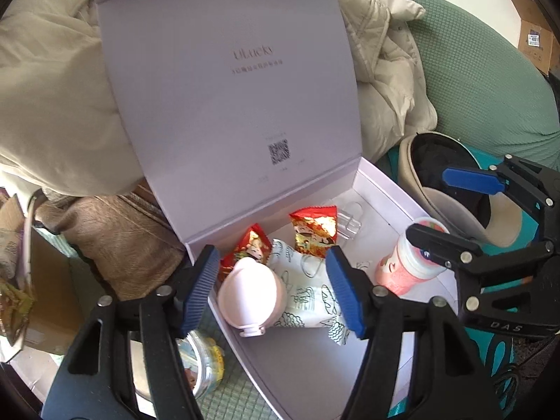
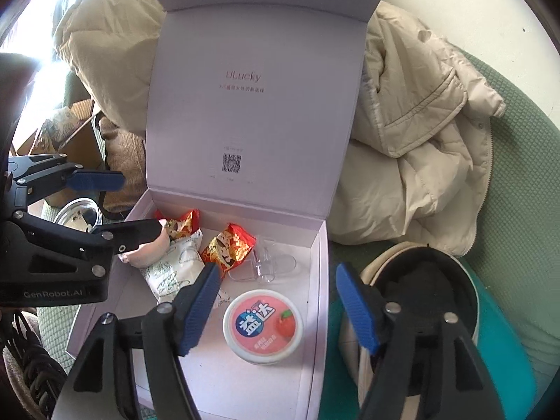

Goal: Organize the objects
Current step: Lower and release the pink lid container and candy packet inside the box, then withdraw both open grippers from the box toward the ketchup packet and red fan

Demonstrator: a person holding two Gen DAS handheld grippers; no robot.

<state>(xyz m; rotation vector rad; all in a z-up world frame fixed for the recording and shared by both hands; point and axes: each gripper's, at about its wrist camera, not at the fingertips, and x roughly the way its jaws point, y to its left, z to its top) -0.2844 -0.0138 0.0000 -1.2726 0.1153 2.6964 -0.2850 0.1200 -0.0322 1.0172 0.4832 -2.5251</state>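
Left gripper (image 1: 271, 288) jaws apart above pink case (image 1: 250, 295), nothing clamped. Right gripper (image 2: 280, 309) jaws apart over gum tub (image 2: 262, 325), not touching. Both items in box (image 2: 316, 280); snack packets (image 2: 229, 248) farther back; lid (image 2: 252, 87) upright.

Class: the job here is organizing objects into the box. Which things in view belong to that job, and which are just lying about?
Part of the job:
white box
pink-lidded tub
two red snack packets
pink egg-shaped case
patterned white pouch

Lying about:
beige jacket
cap
green sofa cover
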